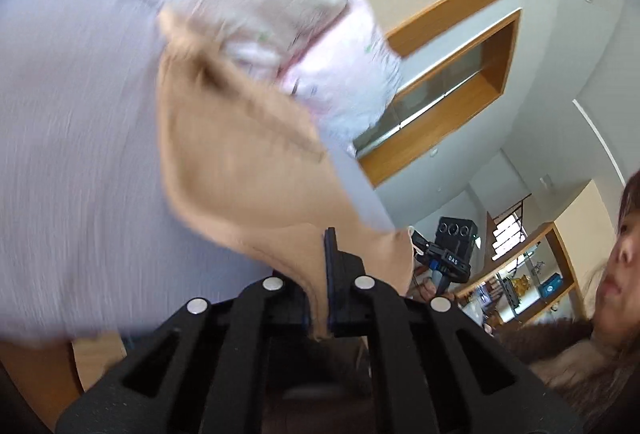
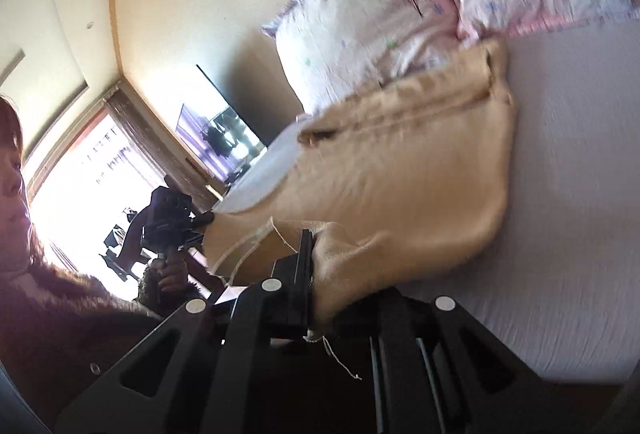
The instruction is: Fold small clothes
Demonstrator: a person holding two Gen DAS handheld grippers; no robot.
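A small tan garment (image 1: 240,170) hangs stretched between both grippers, its far end lying on the pale lilac bed sheet (image 1: 72,138). My left gripper (image 1: 320,298) is shut on one corner of the garment. My right gripper (image 2: 316,286) is shut on another corner of the same tan garment (image 2: 400,170), with loose threads trailing from the hem. The right gripper's far finger is hidden by the cloth. The left gripper also shows in the right wrist view (image 2: 168,222), and the right gripper shows in the left wrist view (image 1: 448,254). Both views are motion blurred.
Pink and white floral pillows (image 2: 380,14) lie at the head of the bed (image 2: 560,194). The person's face (image 1: 616,266) is close at the right edge. A wall with wood trim (image 1: 460,82), a bright window (image 2: 88,170) and a TV (image 2: 224,130) are behind.
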